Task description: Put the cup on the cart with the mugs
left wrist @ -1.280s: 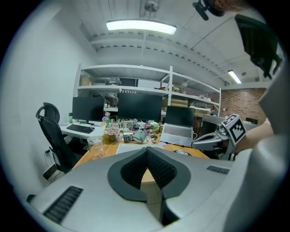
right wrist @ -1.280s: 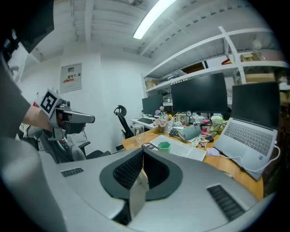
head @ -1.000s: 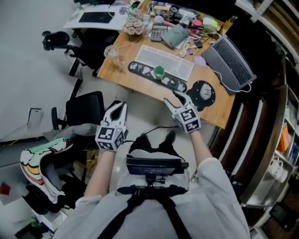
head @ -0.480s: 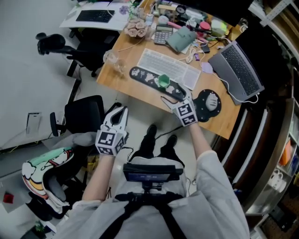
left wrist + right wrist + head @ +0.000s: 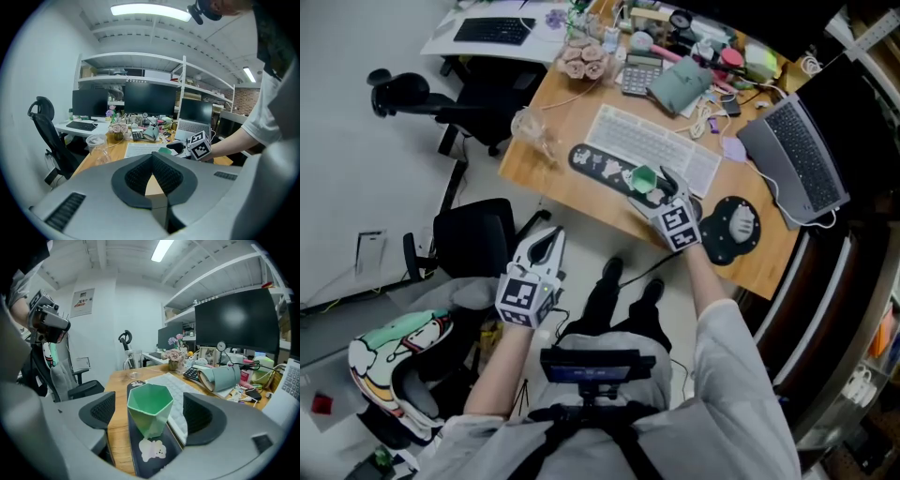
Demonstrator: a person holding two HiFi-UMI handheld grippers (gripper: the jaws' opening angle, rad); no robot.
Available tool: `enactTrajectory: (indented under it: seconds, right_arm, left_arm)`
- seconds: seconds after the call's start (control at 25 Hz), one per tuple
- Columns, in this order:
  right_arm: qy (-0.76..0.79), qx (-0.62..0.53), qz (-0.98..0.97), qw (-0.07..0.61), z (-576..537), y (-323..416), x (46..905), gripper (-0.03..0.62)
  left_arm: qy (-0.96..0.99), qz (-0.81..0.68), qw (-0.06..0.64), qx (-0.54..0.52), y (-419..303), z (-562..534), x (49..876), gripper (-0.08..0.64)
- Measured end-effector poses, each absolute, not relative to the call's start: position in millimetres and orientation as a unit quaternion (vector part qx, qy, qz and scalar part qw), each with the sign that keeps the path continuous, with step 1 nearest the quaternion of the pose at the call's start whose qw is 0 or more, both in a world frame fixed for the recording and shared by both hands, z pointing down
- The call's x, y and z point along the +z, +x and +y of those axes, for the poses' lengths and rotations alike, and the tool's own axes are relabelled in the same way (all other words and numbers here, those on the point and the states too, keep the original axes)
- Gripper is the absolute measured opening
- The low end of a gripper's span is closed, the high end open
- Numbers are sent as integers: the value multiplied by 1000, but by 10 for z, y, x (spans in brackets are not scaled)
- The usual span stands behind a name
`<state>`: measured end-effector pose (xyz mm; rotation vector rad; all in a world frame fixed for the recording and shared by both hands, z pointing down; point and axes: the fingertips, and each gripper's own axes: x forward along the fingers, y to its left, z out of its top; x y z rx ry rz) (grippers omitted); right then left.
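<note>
Two grippers show. The left gripper [image 5: 546, 242] hangs over the floor, away from the desk, with its jaws pressed together and nothing in them. On the wooden desk [image 5: 567, 112] lies a long dark wrist rest [image 5: 600, 164], just in front of the keyboard [image 5: 652, 145]. The green cup [image 5: 150, 411] stands upright on that rest. The right gripper [image 5: 652, 187] is at the cup. Its jaws are opening, one on each side of the cup, and neither pad touches it.
</note>
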<state>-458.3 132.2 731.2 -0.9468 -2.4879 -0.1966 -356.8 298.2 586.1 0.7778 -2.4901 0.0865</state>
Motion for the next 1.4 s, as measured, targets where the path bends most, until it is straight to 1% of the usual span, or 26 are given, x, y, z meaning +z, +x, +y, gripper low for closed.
enactTrajectory:
  seconds: [0.36, 0.4, 0.44, 0.48, 0.72, 0.88, 1.04, 1.2, 1.4]
  right_arm:
    - [-337, -76, -908, 236, 1434, -4744, 7395, 439]
    - [-333, -78, -910, 235, 1421, -4758, 7394, 413]
    - [-331, -81, -911, 233, 1410, -4770, 7391, 360]
    - [-330, -81, -911, 233, 1404, -4777, 7389, 336]
    - [-331, -76, -910, 237, 1378, -4781, 7415, 327]
    - [-327, -60, -915, 227, 1393, -4801, 7221, 325]
    - [-322, -72, -918, 220, 1414, -4789, 6930, 325]
    - [-323, -90, -920, 203, 1435, -4709, 6481, 325]
    - [-312, -67, -921, 222, 1413, -4486, 5993, 325]
  left_arm:
    - [270, -923, 273, 31, -3585, 3179, 5937, 5]
    - [268, -923, 274, 29, -3590, 3186, 5937, 5]
    - [266, -923, 277, 26, -3598, 3188, 5932, 5]
    - [264, -923, 278, 23, -3606, 3188, 5929, 5]
    - [274, -923, 270, 23, -3602, 3196, 5993, 5]
    - [270, -923, 274, 17, -3593, 3202, 5967, 5]
    - [272, -921, 280, 16, -3562, 3219, 5923, 5]
    - [275, -926, 258, 8, -3587, 3203, 5822, 5]
    - [292, -927, 235, 13, -3666, 3167, 5654, 5]
